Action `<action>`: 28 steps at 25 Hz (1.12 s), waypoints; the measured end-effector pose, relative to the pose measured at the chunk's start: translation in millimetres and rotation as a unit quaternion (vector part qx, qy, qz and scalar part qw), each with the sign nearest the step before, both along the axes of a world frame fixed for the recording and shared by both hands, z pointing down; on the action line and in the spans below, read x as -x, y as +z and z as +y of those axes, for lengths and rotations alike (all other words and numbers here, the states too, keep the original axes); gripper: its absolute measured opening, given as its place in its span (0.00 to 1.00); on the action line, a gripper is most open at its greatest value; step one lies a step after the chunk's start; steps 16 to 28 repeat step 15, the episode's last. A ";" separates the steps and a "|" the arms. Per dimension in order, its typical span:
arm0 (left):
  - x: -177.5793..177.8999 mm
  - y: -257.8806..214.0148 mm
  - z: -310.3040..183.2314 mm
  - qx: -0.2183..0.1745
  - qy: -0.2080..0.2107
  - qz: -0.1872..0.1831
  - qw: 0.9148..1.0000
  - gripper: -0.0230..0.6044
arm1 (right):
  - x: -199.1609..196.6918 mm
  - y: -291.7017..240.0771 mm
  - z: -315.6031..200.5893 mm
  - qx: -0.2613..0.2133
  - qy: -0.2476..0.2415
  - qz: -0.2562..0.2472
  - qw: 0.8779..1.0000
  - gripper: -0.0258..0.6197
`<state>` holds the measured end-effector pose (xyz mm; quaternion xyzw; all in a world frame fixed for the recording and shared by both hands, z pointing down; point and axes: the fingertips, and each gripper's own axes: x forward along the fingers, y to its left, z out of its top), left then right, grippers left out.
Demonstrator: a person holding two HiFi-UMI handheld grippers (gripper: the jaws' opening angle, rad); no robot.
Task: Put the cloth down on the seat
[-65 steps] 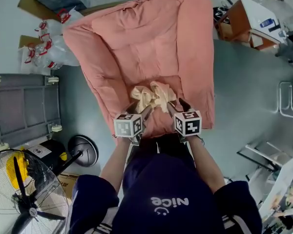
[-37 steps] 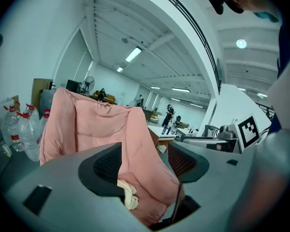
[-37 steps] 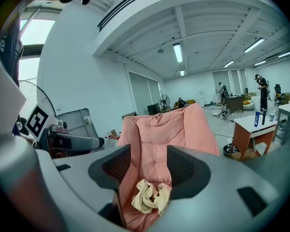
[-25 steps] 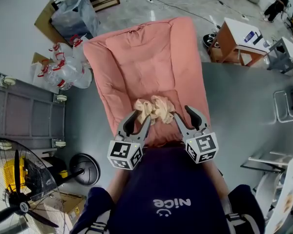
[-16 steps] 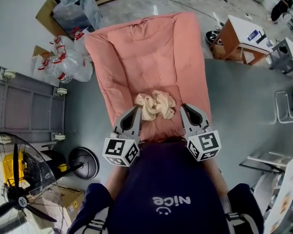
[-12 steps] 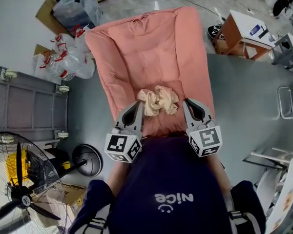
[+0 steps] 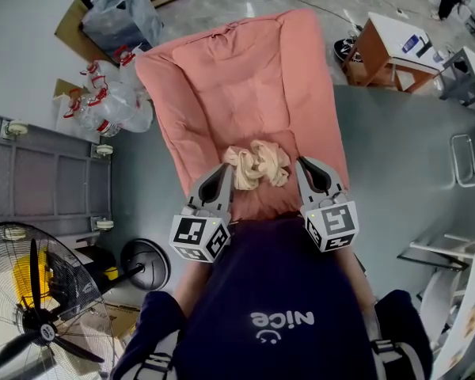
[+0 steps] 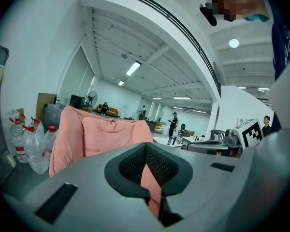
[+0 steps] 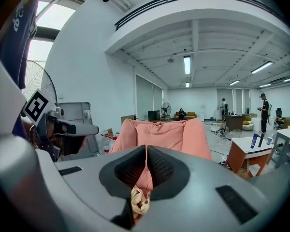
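Jaws closed since 1 s ago: left gripper (image 7: 220, 174), right gripper (image 7: 304, 167) pressed together, empty, flanking cloth (image 7: 257, 163) on armchair seat (image 7: 245, 85). Placement likely done; withdraw next.

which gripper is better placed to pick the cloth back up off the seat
Right, narrowly. Both are shut and empty, flanking the cloth on the seat. The right gripper has the cloth just past its jaws in its own view; the left gripper sees only seat.

Navy top (image 7: 269, 287), white lettering (image 7: 281, 321) on it, white-striped sleeves (image 7: 152, 353) either side of that lettering. Beyond it, grey left gripper (image 7: 221, 172) and right gripper (image 7: 302, 166): black ribbed pads (image 8: 133, 166), each carrying a black-and-white marker cube (image 7: 198, 238).
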<state>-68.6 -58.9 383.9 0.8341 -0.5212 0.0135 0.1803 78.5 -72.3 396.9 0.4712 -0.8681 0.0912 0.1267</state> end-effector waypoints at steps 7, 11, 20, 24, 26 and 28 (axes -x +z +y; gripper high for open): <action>0.9 2.4 -4.4 0.006 -0.008 0.007 1.000 0.07 | -3.9 0.6 -4.6 -0.002 0.005 0.004 1.000 0.12; 4.6 6.2 -4.3 0.009 -0.009 0.000 1.000 0.07 | -1.9 2.2 -5.9 0.000 0.004 0.003 1.000 0.12; 5.3 3.8 -8.0 0.019 -0.015 0.000 1.000 0.07 | -2.8 1.8 -10.9 0.002 0.003 0.002 1.000 0.12; 5.3 3.8 -8.0 0.019 -0.015 0.000 1.000 0.07 | -2.8 1.8 -10.9 0.002 0.003 0.002 1.000 0.12; 5.3 3.8 -8.0 0.019 -0.015 0.000 1.000 0.07 | -2.8 1.8 -10.9 0.002 0.003 0.002 1.000 0.12; 5.3 3.8 -8.0 0.019 -0.015 0.000 1.000 0.07 | -2.8 1.8 -10.9 0.002 0.003 0.002 1.000 0.12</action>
